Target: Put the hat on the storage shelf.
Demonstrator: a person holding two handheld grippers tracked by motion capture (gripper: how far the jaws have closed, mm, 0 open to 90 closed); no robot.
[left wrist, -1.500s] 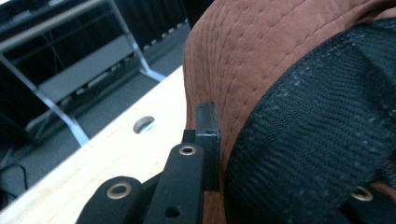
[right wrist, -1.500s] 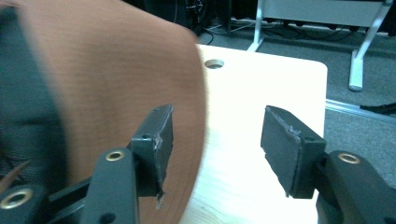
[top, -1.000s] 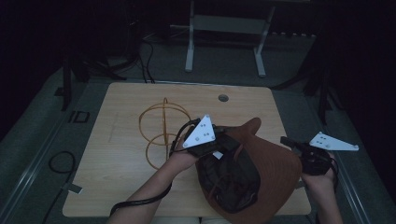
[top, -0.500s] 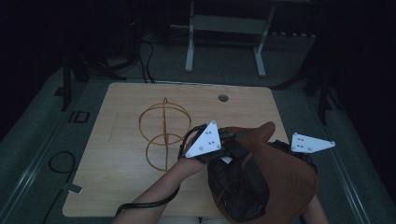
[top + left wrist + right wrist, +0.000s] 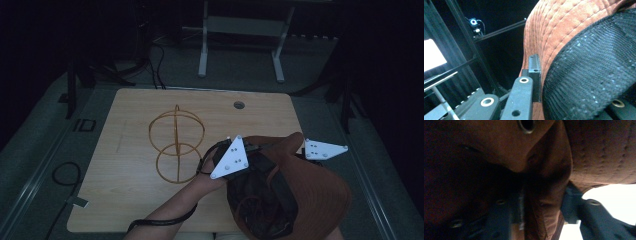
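1. High view: the brown hat point(image 5: 320, 192) is held up over the near right part of the table point(image 5: 135, 200), turned so its dark mesh lining point(image 5: 260, 200) faces the camera. A second ago it sat lower and more spread out toward the right edge; it has since been lifted and drawn toward the person.
2. Left gripper point(image 5: 225, 155) is clamped on the hat's brim at its left side; in the left gripper view the black jaws pinch the stitched brim point(image 5: 536, 50) next to the mesh lining point(image 5: 594, 75).
3. Right gripper point(image 5: 312, 155) has moved in from the table's right edge to the hat's far right side. In the right gripper view its jaws are closed on a fold of brown brim point(image 5: 549, 202).
4. With both sides now gripped and the opening free, the hat looks ready to be carried toward the stand; this reads as the end of the pick-up stage.
5. Wire hat stand point(image 5: 176, 145) rests untouched on the table, just left of the left gripper, apart from the hat.
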